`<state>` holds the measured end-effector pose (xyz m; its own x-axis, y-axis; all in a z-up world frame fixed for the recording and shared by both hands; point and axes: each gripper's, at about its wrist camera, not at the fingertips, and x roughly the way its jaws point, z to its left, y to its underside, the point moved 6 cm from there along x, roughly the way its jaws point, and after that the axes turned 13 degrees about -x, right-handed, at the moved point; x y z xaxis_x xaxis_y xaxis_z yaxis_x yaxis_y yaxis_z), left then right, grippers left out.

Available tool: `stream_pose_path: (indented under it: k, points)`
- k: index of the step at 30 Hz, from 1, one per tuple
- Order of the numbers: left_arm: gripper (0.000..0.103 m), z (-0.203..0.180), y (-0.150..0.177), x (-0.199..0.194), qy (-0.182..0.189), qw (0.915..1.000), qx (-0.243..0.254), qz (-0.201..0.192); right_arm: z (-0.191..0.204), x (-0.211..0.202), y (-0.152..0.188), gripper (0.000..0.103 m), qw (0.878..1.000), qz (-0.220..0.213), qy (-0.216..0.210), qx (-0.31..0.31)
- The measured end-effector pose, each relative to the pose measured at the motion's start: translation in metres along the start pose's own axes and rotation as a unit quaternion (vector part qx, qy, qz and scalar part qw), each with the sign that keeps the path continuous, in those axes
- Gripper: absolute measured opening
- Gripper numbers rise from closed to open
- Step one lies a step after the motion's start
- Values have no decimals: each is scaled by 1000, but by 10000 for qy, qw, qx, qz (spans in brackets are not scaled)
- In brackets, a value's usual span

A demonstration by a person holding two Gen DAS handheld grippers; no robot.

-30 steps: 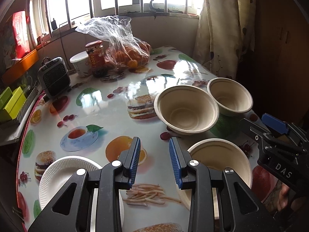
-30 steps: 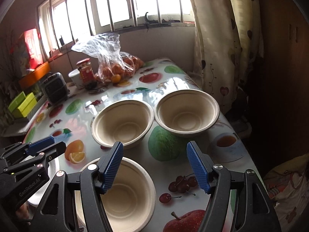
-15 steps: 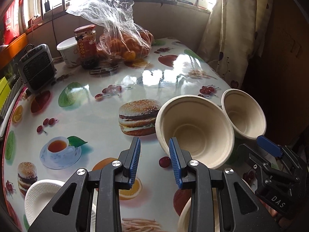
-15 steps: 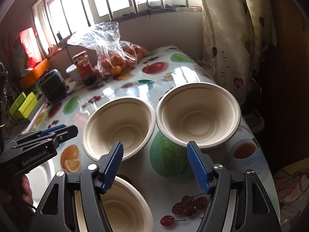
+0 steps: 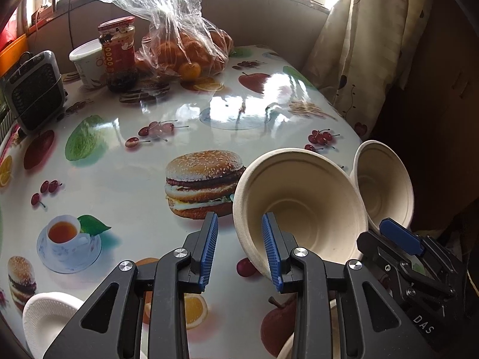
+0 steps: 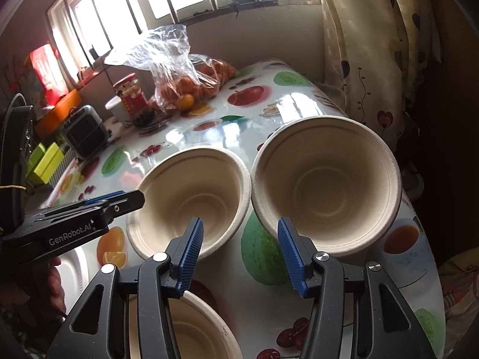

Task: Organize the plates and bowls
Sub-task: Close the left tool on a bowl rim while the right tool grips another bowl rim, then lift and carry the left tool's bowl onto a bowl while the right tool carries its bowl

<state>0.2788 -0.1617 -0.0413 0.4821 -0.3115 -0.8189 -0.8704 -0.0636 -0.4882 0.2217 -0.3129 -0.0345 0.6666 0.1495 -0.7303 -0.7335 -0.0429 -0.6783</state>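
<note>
Bowls of beige moulded fibre, three in all, sit unstacked: middle bowl (image 6: 191, 197), right bowl (image 6: 326, 191) at 2 o'clock, near bowl (image 6: 191, 329). Left gripper (image 5: 239, 251) and right gripper (image 6: 239, 254) fingers gape empty; stacking seems unstarted.

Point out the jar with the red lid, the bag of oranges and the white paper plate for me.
Jar (image 5: 118, 55): left wrist view, on its label.
Bag of oranges (image 5: 182, 48): left wrist view, on the plastic over the fruit.
Paper plate (image 5: 45, 318): left wrist view, on its inner face, bottom left.
</note>
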Motion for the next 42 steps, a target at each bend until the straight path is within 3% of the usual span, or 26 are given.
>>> stream_pose_path:
  k: [10,18,21,42]
  points:
    - [32,2,0,6,16,9999,-21,105,3,11,-1,40,9998,119,-119,58]
    - [25,0,1,10,76,9998,-34,195,7,15,-3,33,9997,123,-210,42]
    - [22,-2,2,11,110,9997,-24,218,7,16,-3,26,9996,148,-223,41]
    - [16,-4,3,10,-13,9998,71,176,1,17,-3,18,9997,147,-154,90]
